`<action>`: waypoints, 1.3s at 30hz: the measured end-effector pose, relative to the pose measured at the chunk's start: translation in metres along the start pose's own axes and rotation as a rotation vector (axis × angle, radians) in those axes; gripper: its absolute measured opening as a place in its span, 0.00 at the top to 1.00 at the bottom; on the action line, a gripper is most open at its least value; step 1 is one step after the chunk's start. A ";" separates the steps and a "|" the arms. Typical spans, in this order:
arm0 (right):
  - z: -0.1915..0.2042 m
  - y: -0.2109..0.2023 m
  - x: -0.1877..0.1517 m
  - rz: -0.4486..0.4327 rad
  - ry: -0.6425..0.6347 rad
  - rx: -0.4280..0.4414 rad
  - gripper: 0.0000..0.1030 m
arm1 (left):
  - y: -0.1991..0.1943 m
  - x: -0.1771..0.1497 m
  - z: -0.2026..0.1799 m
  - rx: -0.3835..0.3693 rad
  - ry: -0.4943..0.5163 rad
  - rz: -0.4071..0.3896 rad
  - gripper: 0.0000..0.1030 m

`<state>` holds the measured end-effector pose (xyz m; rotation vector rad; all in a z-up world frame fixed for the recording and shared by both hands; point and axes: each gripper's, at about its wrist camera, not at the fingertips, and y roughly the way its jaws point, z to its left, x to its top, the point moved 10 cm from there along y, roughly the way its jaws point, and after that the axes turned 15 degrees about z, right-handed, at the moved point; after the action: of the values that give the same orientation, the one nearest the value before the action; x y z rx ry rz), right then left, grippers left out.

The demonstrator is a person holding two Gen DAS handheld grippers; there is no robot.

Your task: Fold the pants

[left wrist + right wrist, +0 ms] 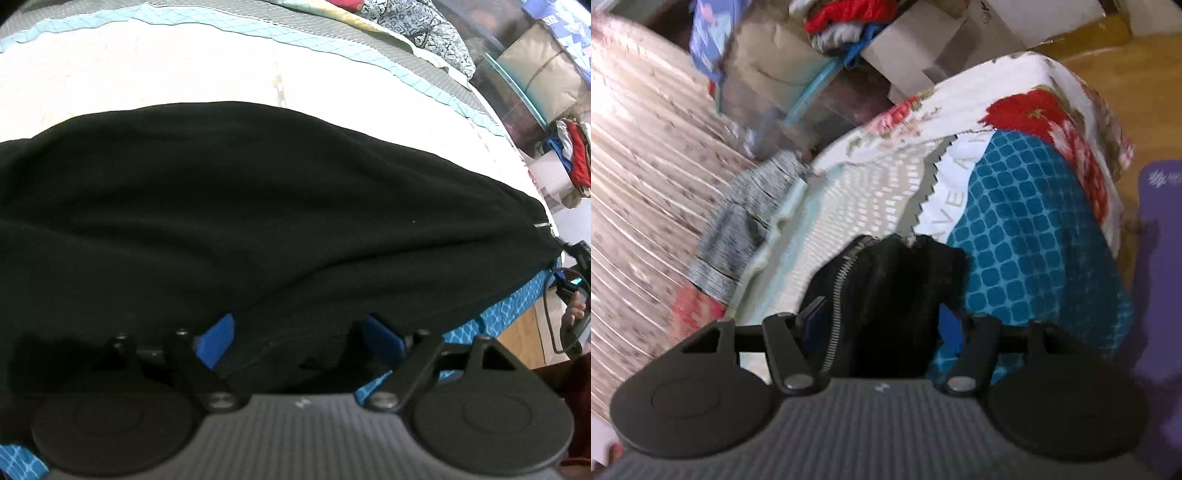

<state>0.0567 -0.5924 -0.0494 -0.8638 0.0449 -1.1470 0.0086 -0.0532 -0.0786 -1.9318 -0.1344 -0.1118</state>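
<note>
**Black pants laid across the bed, both grippers at the near hem**

The pants (240,206) lie on the cream quilt (147,85), which serves as my reference surface. In the left wrist view their long axis runs across the picture from the left edge to the right, sloping slightly downward. The right-hand end tapers toward the quilt's corner, where a short length of silver zipper (542,225) shows.

My left gripper (299,339) sits over the near edge of the pants, on the side away from the quilt's teal border (332,51). Its blue fingers (216,341) stand wide apart and press on nothing; black fabric lies between and below them.

My right gripper (882,325) is at the zipper end, beside the quilt's corner. Bunched black cloth with the zipper fills the gap between its fingers (812,317). I cannot tell whether the pads press on it.
</note>
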 end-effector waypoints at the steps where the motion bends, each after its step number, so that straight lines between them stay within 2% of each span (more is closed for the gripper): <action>1: 0.000 0.001 0.001 0.011 -0.013 -0.027 0.74 | 0.000 -0.001 -0.001 0.001 0.002 -0.001 0.21; 2: 0.002 0.001 0.001 0.017 -0.024 -0.028 0.84 | -0.002 -0.001 -0.001 0.000 0.003 -0.001 0.21; 3: 0.007 -0.003 0.000 0.004 -0.040 -0.025 0.87 | -0.004 -0.001 -0.001 -0.005 0.001 -0.003 0.21; 6: 0.033 -0.017 -0.006 -0.018 -0.134 0.012 0.89 | -0.014 -0.003 0.005 -0.039 -0.021 -0.019 0.22; 9: 0.078 -0.029 -0.022 -0.010 -0.292 0.076 0.89 | -0.032 -0.002 0.005 -0.096 -0.034 -0.072 0.22; 13: 0.153 -0.032 -0.076 0.049 -0.633 0.132 0.89 | -0.064 -0.001 0.002 -0.155 -0.025 -0.167 0.22; 16: 0.187 -0.015 -0.136 0.162 -0.868 0.156 0.89 | -0.075 -0.005 0.006 -0.172 -0.038 -0.194 0.22; 19: 0.196 0.018 -0.204 0.307 -1.077 0.108 0.89 | -0.071 -0.011 0.014 -0.178 -0.071 -0.181 0.22; 22: 0.178 0.057 -0.259 0.452 -1.196 0.004 0.88 | -0.067 -0.019 0.026 -0.189 -0.101 -0.167 0.22; 23: 0.171 0.064 -0.269 0.447 -1.243 -0.032 0.85 | -0.068 -0.022 0.030 -0.189 -0.106 -0.169 0.22; 25: 0.174 0.058 -0.276 0.406 -1.308 -0.052 0.85 | -0.072 -0.026 0.039 -0.192 -0.116 -0.181 0.22; 28: 0.180 0.044 -0.265 0.434 -1.290 -0.017 0.73 | -0.077 -0.026 0.049 -0.204 -0.139 -0.198 0.21; 29: 0.182 0.041 -0.259 0.441 -1.282 0.003 0.64 | -0.079 -0.028 0.054 -0.209 -0.149 -0.203 0.21; 30: 0.184 0.035 -0.255 0.441 -1.274 0.028 0.60 | -0.081 -0.031 0.060 -0.214 -0.157 -0.207 0.21; 34: 0.199 0.017 -0.224 0.373 -1.172 0.112 0.60 | -0.090 -0.039 0.072 -0.245 -0.167 -0.234 0.21; 36: 0.200 0.016 -0.198 0.296 -1.081 0.101 0.61 | -0.096 -0.042 0.076 -0.248 -0.167 -0.250 0.21; 39: 0.190 0.031 -0.165 0.206 -0.939 0.028 0.61 | -0.104 -0.046 0.083 -0.249 -0.178 -0.267 0.21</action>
<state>0.0918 -0.3464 -0.0016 -1.2664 -0.6364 -0.4680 -0.0514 0.0591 -0.0188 -2.1622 -0.5193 -0.1390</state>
